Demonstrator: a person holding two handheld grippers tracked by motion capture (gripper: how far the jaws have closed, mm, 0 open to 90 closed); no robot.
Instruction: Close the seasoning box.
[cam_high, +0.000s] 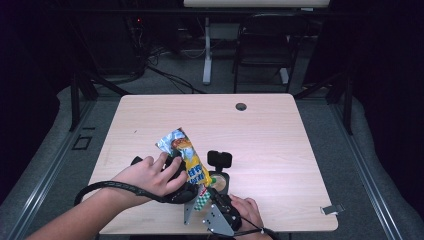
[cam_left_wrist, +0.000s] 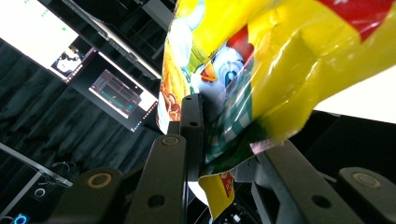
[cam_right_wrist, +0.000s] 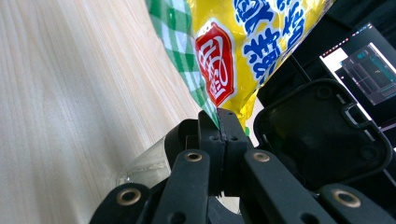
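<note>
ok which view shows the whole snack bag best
The high view: the snack bag shows end to end, slanting up over the table, held by the left gripper and right gripper. The left gripper view gives a close, crumpled part between its jaws; the right gripper view shows the corner pinched shut.

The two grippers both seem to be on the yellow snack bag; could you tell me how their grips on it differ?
The right gripper pinches a thin bottom edge of the snack bag with its jaws fully together, while the left gripper clamps a thicker, crumpled part with its jaws somewhat apart. In the high view the right gripper is at the bag's lower end, nearer the person, and the left gripper grips it from the side, higher up. Both are shut on the bag, holding it above the table.
</note>
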